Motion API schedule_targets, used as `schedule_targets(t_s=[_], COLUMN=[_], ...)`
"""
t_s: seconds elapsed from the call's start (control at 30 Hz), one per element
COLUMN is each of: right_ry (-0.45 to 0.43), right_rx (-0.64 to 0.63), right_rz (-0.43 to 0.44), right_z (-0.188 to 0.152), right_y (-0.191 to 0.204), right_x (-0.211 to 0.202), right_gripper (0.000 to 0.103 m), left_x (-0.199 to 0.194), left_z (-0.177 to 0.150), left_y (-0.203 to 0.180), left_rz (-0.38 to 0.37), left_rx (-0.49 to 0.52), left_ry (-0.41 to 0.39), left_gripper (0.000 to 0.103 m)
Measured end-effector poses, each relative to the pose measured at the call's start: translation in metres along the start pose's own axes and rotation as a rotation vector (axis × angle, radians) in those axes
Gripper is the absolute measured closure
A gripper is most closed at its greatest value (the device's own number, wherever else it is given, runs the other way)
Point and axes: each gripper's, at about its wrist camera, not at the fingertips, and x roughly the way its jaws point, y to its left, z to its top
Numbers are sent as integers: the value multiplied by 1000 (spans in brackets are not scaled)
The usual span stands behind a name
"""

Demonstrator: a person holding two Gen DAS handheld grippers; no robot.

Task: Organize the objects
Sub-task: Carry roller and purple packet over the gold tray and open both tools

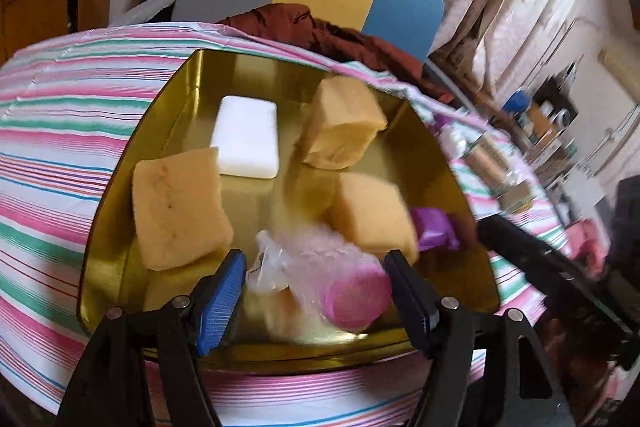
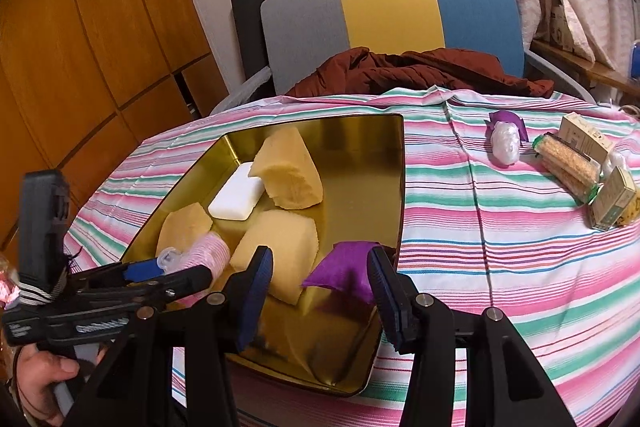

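Left gripper [image 1: 316,293] jaws wide, wrapped pink roll [image 1: 352,299] sits between the pads, contact unclear. Right gripper [image 2: 322,293] narrower, purple packet [image 2: 346,271] against its right pad [image 2: 386,291], gap to the left one; grip can't be confirmed. Both over the gold tin [image 2: 360,163]: three yellow sponges [image 2: 288,175] and a white soap bar [image 2: 236,197] inside. Only the right wrist view shows the left hand [image 2: 44,383], plus a second purple packet [image 2: 506,139] and small boxes [image 2: 584,139] on the striped cloth [image 2: 500,227] outside the tin
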Motion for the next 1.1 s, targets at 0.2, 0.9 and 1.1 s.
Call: schedule_targets(t_s=[0.2,0.9,1.1], right_ry=[-16,-52,-51], right_rx=[26,128,146], right_rz=[1,-5,-4], right_z=[-1,-3,-5], right_y=[-4,-30,-35], right_x=[-2,-14,-14], right_gripper=[51,40,40], left_x=[-12,-28,-24], left_z=[1,34,23], left_y=[-4,-10,-14], left_rz=[32,83,22], left_rx=[19,-2,-11], left_ry=[-52,-131,-103], left_gripper=[31,17,18])
